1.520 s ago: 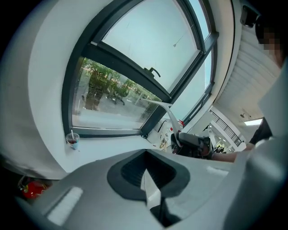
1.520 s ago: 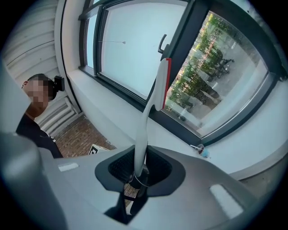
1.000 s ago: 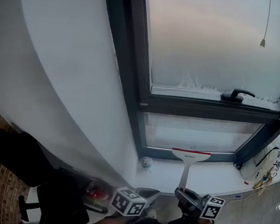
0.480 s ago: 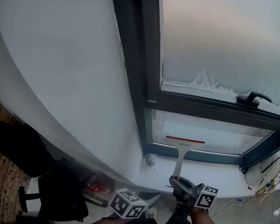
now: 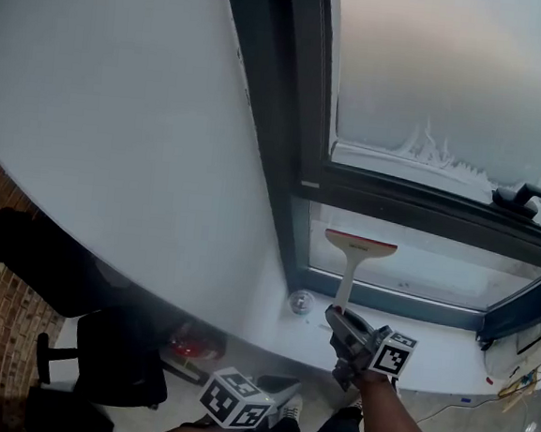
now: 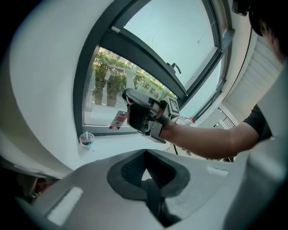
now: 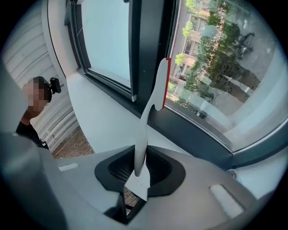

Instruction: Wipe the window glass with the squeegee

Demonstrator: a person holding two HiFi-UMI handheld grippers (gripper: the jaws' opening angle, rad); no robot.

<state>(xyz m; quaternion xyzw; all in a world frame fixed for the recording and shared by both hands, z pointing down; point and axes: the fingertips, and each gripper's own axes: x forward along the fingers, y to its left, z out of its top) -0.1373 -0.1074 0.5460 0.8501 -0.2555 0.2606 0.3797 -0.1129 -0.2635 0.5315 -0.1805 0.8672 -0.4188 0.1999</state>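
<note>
Squeegee [image 5: 357, 257], white plastic T-shape w/ red blade strip along top edge, is up at the clear lower window glass [image 5: 454, 269], near its left end by the dark frame. Right tool [image 5: 338, 322] is clamped on the slim handle's tapered end. Left tool [image 6: 146, 183]: ribbed jaws pressed together, nothing betw. them, held low.

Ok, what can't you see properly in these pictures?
Whether the squeegee blade touches the glass: head view, too small to tell.
Print on the squeegee: left gripper view, too small.
What is in the cup on the sill: left gripper view, too small.
Red thing under the sill: head view, dark and blurred.
</note>
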